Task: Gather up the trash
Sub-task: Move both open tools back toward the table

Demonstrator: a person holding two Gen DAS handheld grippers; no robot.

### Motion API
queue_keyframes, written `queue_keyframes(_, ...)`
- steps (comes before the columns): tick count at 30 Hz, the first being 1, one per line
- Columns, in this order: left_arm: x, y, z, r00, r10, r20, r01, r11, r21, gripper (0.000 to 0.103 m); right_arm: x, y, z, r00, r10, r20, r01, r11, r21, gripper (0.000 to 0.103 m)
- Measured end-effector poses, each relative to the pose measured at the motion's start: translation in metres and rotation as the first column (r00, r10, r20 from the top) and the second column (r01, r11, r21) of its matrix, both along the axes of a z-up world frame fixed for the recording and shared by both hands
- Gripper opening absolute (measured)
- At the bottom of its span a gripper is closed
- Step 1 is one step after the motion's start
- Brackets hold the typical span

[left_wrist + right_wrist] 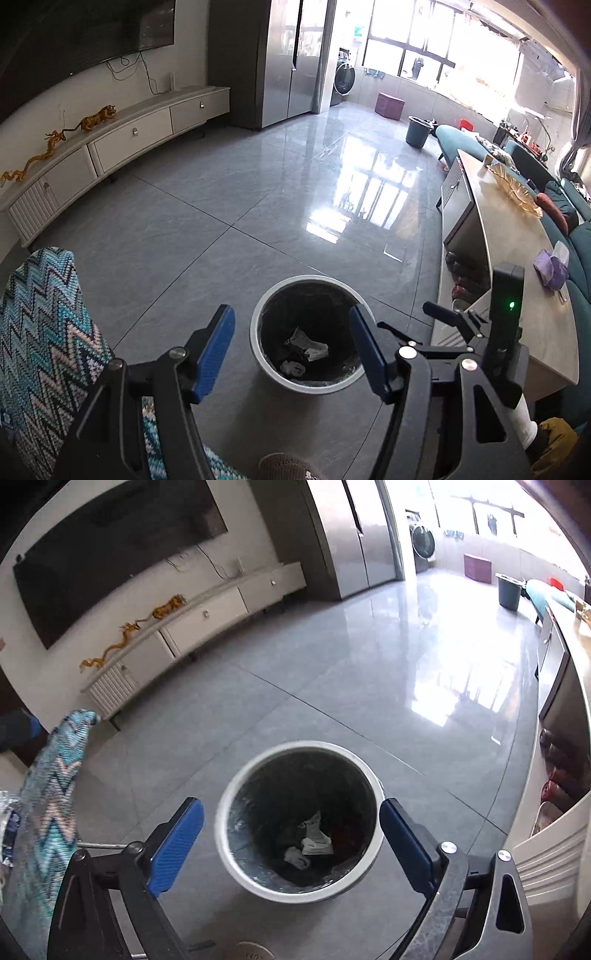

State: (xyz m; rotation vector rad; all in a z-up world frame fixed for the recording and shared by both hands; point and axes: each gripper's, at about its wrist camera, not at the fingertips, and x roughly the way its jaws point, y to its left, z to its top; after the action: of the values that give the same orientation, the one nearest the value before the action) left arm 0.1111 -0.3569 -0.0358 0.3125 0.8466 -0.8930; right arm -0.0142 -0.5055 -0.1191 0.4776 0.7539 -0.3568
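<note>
2 grippers, left gripper and right gripper, both spread wide and holding nothing, hang over the white-rimmed bin on the grey tile floor, with crumpled paper scraps lying at its bottom.

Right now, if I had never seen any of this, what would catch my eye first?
Probably the round white-rimmed trash bin on the grey tiled floor, with crumpled paper scraps at its bottom. Framing it are blue-padded tongs: the right tongs and the left tongs, both spread wide and empty above it. Beyond, sunlight glares off the floor, and golden dragon and tiger figurines sit on the white TV cabinet to the left.
</note>
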Motion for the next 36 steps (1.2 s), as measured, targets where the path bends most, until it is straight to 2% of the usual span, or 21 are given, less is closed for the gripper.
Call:
queue_keyframes(1, -0.005, 0.009, 0.003, 1.0, 0.003, 0.008, -0.003, 1.0, 0.001, 0.063, -0.004, 0.004, 0.007, 1.0, 0.002, 0.013, -0.002, 1.0, -0.006, 0.103)
queue_keyframes(8, -0.029, 0.073, 0.018, 0.996, 0.049, 0.077, -0.051, 0.998, 0.027, 0.063, -0.027, 0.033, 0.043, 0.994, 0.034, 0.107, -0.035, 0.999, 0.012, 0.103)
queue_keyframes(19, -0.045, 0.198, 0.038, 0.973, 0.191, 0.13, -0.19, 0.982, -0.016, 0.063, -0.014, 0.119, 0.091, 0.961, 0.23, 0.152, -0.234, 0.972, 0.008, 0.103)
queue_keyframes(24, -0.039, 0.263, 0.048, 0.949, 0.282, 0.143, -0.278, 0.959, -0.052, 0.063, 0.005, 0.163, 0.11, 0.938, 0.316, 0.145, -0.316, 0.949, -0.022, 0.103)
queue_keyframes(30, -0.029, 0.343, 0.045, 0.908, 0.4, 0.128, -0.392, 0.916, -0.084, 0.063, 0.026, 0.209, 0.126, 0.907, 0.391, 0.154, -0.395, 0.918, -0.005, 0.103)
queue_keyframes(36, -0.023, 0.41, 0.022, 0.866, 0.492, 0.091, -0.487, 0.87, -0.074, 0.063, 0.043, 0.255, 0.12, 0.865, 0.485, 0.131, -0.494, 0.869, 0.043, 0.092)
